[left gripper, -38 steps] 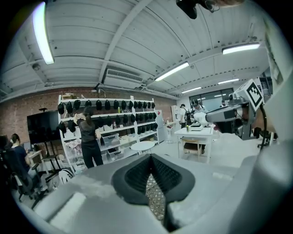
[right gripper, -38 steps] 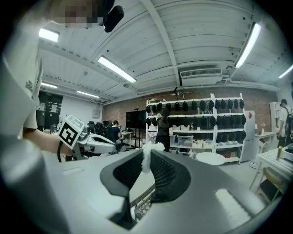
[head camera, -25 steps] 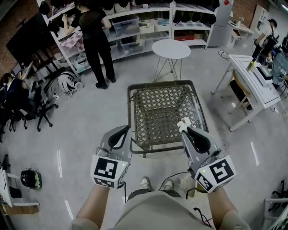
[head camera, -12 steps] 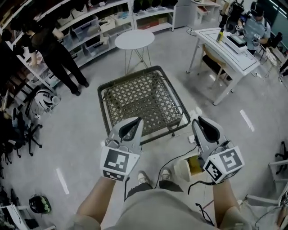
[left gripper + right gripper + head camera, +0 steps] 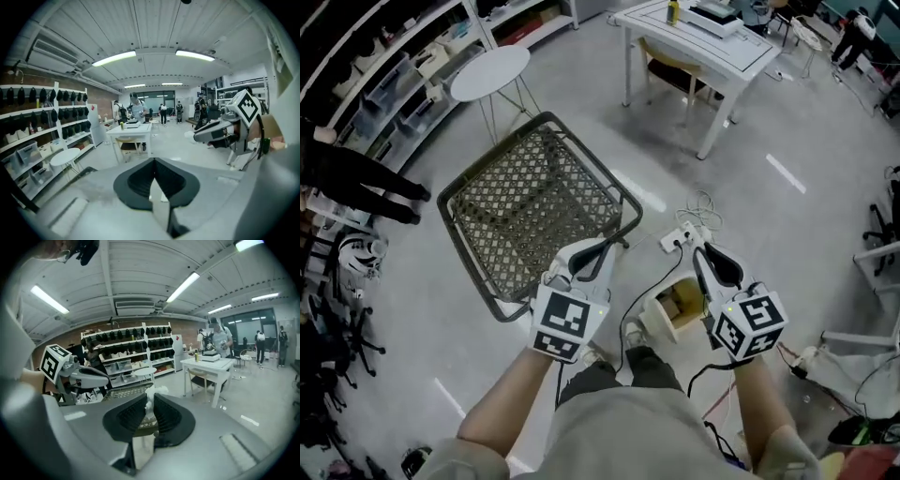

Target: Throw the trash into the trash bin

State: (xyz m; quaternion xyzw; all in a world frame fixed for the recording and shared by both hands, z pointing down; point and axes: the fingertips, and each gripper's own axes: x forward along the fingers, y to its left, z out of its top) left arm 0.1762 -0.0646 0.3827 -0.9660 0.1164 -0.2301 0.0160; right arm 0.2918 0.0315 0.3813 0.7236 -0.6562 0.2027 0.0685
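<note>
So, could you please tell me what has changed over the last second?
The person turned right: the left hand-held gripper and right hand-held gripper swung from the mesh basket toward the trash bin. Unchanged: the right stays shut on the white tissue, the left shut and empty.

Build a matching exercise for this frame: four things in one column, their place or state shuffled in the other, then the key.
1. left gripper
2. right gripper
3. round white table
4. trash bin

A. on the floor, between the two grippers in the head view
B. jaws together, nothing between them
C. near the shelves, past the woven basket
D. clamped on crumpled white paper

Pairs: 1-B, 2-D, 3-C, 4-A
</note>
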